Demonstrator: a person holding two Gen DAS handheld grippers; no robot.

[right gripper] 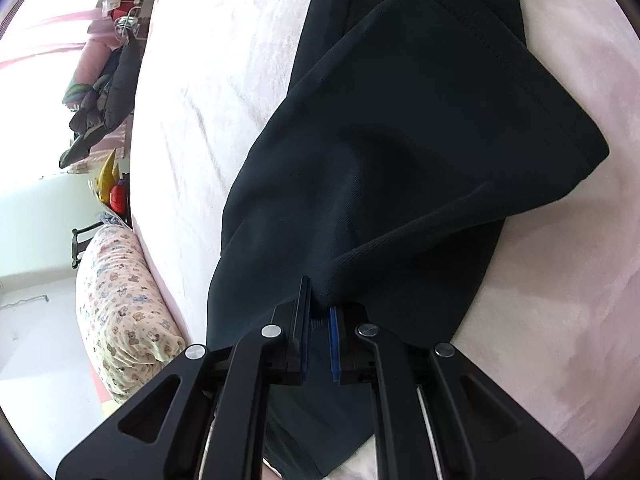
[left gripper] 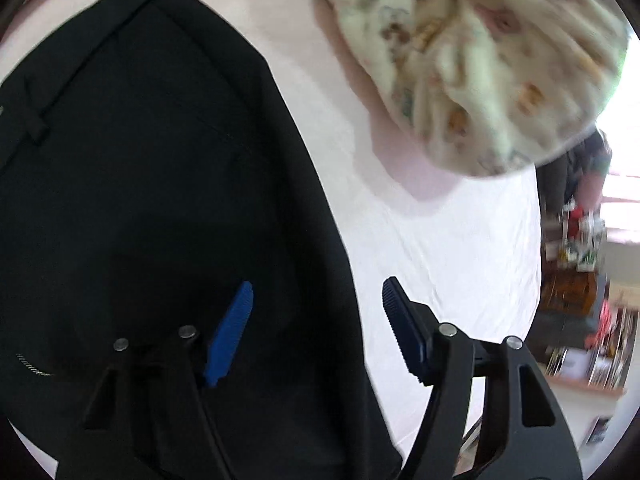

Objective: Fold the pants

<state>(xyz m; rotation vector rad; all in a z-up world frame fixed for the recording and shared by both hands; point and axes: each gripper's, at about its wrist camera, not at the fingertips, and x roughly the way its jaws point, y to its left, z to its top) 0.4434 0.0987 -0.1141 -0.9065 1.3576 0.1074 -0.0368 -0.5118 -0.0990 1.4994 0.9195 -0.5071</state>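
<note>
The black pants [right gripper: 360, 168] are laid along the pink bed [right gripper: 560, 280], with the leg end doubled back over the rest and its corner pinched between the nearly closed jaws of the right gripper [right gripper: 320, 316]. The left gripper [left gripper: 316, 320] is held above the waistband end, jaws spread and empty. The lengthwise fold is judged to be in hand; next, the held hem would need to be carried toward the waistband [left gripper: 80, 60] and laid square.
</note>
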